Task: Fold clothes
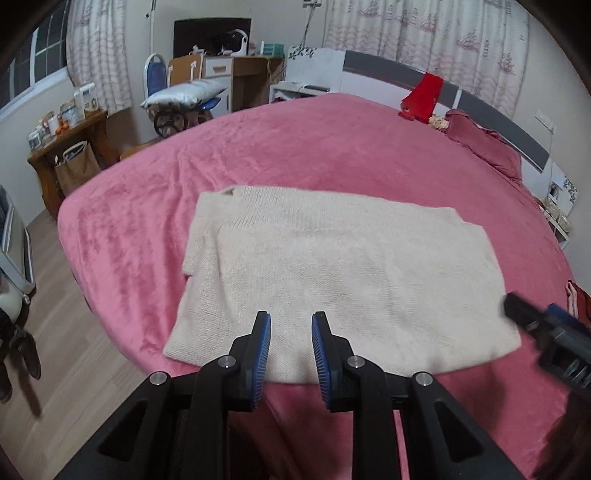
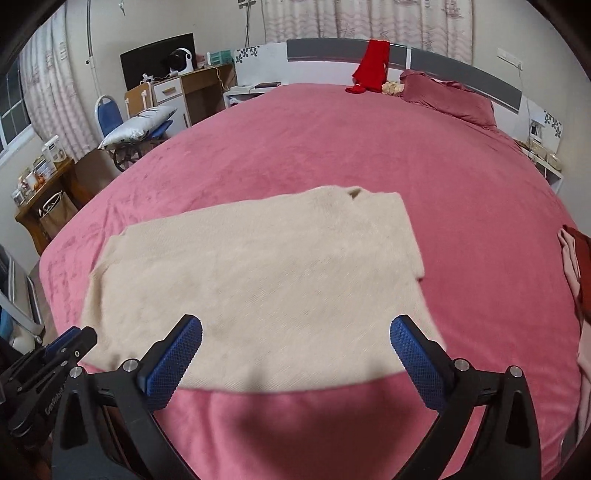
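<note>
Left wrist view is mostly bed: a big pink blanket (image 1: 332, 147) covers the whole mattress, with a grey-and-white headboard (image 1: 369, 64) at the far end and patterned curtains (image 1: 424, 33) behind it. Smack on the near part of that blanket lies the cream knit sweater (image 1: 332, 280), folded into a rough rectangle and lying flat, its near edge close to the bed's edge. A maroon pillow (image 1: 487, 144) sits by the headboard with a red garment (image 1: 423, 96) draped over the board next to it. Off to the left there's a wooden desk (image 1: 243, 77) with a dark monitor (image 1: 210, 37), a blue chair (image 1: 157, 79) carrying a silver pillow (image 1: 184, 94), and a low wooden shelf (image 1: 66, 147) with a paper bag (image 1: 75, 168) tucked in.

The left gripper (image 1: 291, 321) hangs above the sweater's near edge, blue pads only a narrow gap apart with nothing pinched between them. From the right wrist view, the right gripper (image 2: 295, 330) hangs over the same near edge with its fingers spread wide, empty too. More clothes (image 2: 576, 266), pinkish and dark red, are piled at the right edge of the bed.
</note>
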